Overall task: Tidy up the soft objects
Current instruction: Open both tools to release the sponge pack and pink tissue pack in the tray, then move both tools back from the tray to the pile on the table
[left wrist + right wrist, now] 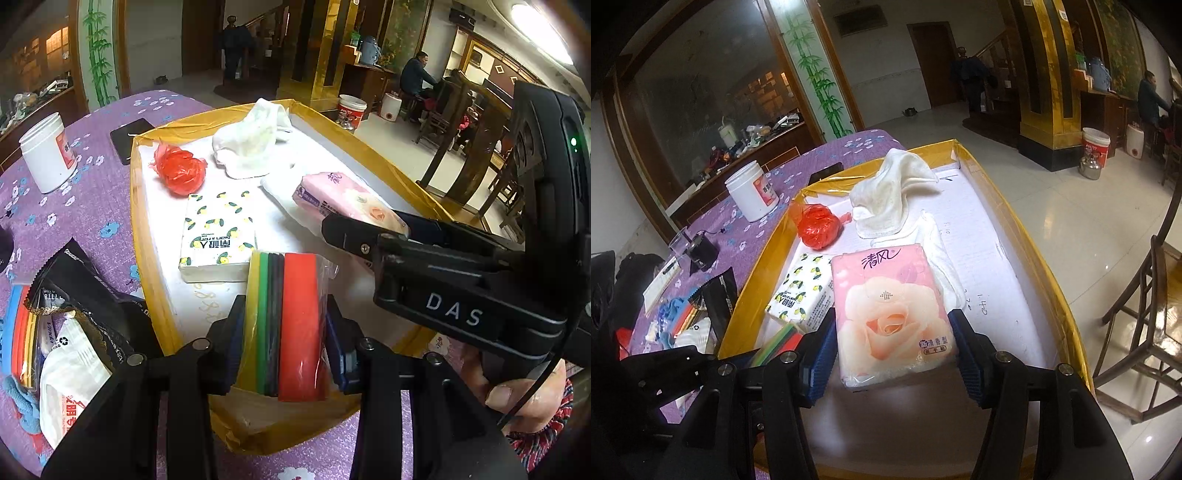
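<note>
My left gripper [284,332] is shut on a clear bag of coloured foam sheets [291,325], held over the near end of the gold-rimmed white tray [147,266]. My right gripper [892,354] is shut on a pink rose-print tissue pack [890,310], held over the tray [1049,280]; it also shows in the left wrist view [343,203]. In the tray lie a lemon-print tissue pack [218,236], a red plastic bag ball [181,171], a white towel [251,144] and a flat white cloth [942,266].
A white jar [46,153] and a black phone [129,138] stand on the purple flowered tablecloth left of the tray. Packets, a second foam bag [20,332] and a blue cloth lie at the near left. Wooden chairs [1145,314] stand right of the table edge.
</note>
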